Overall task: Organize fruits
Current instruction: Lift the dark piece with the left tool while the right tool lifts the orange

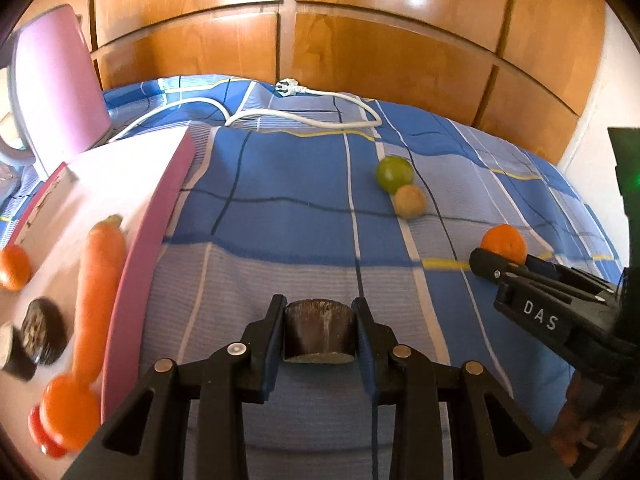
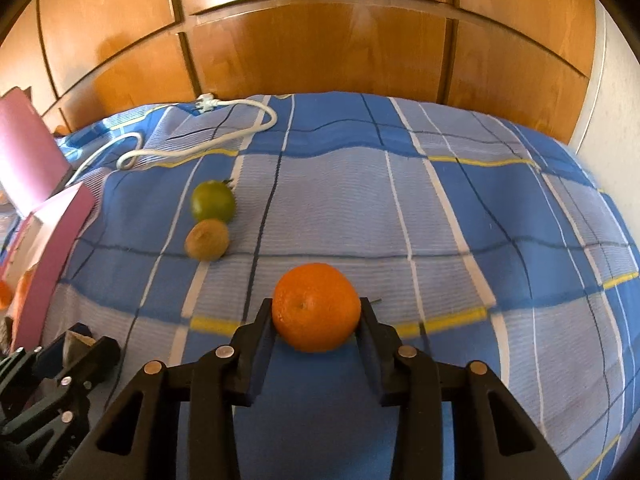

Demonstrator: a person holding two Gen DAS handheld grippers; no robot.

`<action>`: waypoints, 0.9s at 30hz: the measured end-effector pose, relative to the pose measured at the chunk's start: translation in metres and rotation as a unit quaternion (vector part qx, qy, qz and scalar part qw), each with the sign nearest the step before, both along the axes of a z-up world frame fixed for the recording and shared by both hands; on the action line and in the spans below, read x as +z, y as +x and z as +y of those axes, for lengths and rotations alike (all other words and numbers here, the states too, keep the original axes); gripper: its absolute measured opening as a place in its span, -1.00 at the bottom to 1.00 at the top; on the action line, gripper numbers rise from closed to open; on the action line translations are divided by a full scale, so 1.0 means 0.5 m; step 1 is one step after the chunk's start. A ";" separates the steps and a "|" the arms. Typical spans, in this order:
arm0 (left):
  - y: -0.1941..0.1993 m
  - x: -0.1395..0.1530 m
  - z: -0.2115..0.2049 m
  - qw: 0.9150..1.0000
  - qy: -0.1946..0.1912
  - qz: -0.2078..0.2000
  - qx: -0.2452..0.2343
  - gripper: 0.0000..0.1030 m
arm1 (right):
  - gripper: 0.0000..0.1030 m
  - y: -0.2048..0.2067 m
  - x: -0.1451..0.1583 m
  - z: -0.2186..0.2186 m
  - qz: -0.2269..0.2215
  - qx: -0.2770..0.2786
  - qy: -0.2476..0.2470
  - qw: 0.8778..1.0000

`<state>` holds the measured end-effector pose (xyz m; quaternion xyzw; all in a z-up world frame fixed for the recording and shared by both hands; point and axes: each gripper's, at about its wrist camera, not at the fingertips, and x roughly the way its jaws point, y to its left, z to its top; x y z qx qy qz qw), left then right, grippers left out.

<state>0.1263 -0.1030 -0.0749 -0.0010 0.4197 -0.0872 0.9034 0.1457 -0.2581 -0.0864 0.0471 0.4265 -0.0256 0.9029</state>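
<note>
Jaws of the left gripper (image 1: 320, 332) clench a dark fruit chunk (image 1: 320, 334) above the bed (image 1: 280, 240), the right gripper (image 2: 316, 316) straddles an orange (image 2: 316, 307) without a clear squeeze, so it could roll off.

A blue plaid bedspread (image 2: 440, 208) with white, yellow and dark lines fills mid-frame. On it lie a white power cord (image 2: 224, 136), a green fruit (image 2: 212, 201), a tan-brown kiwi (image 2: 207, 239) and an orange tangerine (image 2: 316, 307). At left sits a pink-edged white box (image 1: 156, 216) holding an orange carrot (image 1: 98, 292). Glossy brown wooden panels (image 1: 360, 20) span the top.
</note>
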 end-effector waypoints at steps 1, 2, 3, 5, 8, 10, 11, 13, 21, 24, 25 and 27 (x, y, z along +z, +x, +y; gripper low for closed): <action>-0.012 0.000 0.000 1.000 0.004 -0.004 -0.003 -0.36 | -0.23 -0.014 0.000 0.002 -0.001 0.003 0.002 1.000; -0.023 -0.001 0.000 1.000 0.007 -0.007 -0.007 -0.36 | -0.23 -0.026 0.001 0.005 -0.002 0.005 0.003 1.000; -0.030 -0.002 0.000 1.000 0.009 -0.010 -0.009 -0.36 | -0.23 -0.042 0.000 0.009 -0.004 0.007 0.004 1.000; -0.055 -0.003 0.003 1.000 0.013 -0.017 -0.012 -0.36 | -0.23 -0.066 0.001 0.015 -0.007 0.011 0.004 1.000; -0.076 -0.004 0.005 1.000 0.015 -0.023 -0.014 -0.36 | -0.23 -0.111 -0.001 0.026 -0.015 0.018 0.003 1.000; -0.085 -0.004 0.007 0.999 0.014 -0.024 -0.015 -0.36 | -0.23 -0.135 -0.002 0.030 -0.020 0.023 -0.001 1.000; -0.090 -0.005 0.008 0.999 0.015 -0.025 -0.015 -0.36 | -0.23 -0.146 -0.002 0.034 -0.022 0.025 -0.003 0.999; -0.097 -0.005 0.009 0.999 0.016 -0.025 -0.015 -0.36 | -0.23 -0.169 -0.004 0.044 -0.028 0.034 -0.014 0.999; -0.120 -0.001 0.018 1.000 0.012 -0.019 -0.017 -0.36 | -0.23 -0.200 -0.006 0.056 -0.033 0.035 -0.017 0.999; -0.128 0.001 0.023 1.000 0.010 -0.017 -0.017 -0.36 | -0.23 -0.206 -0.006 0.060 -0.033 0.032 -0.016 0.999; -0.130 0.001 0.024 1.000 0.008 -0.016 -0.017 -0.36 | -0.23 -0.209 -0.006 0.062 -0.032 0.031 -0.015 0.999; -0.134 0.003 0.027 1.000 0.008 -0.014 -0.016 -0.36 | -0.23 -0.216 -0.005 0.066 -0.031 0.032 -0.012 0.999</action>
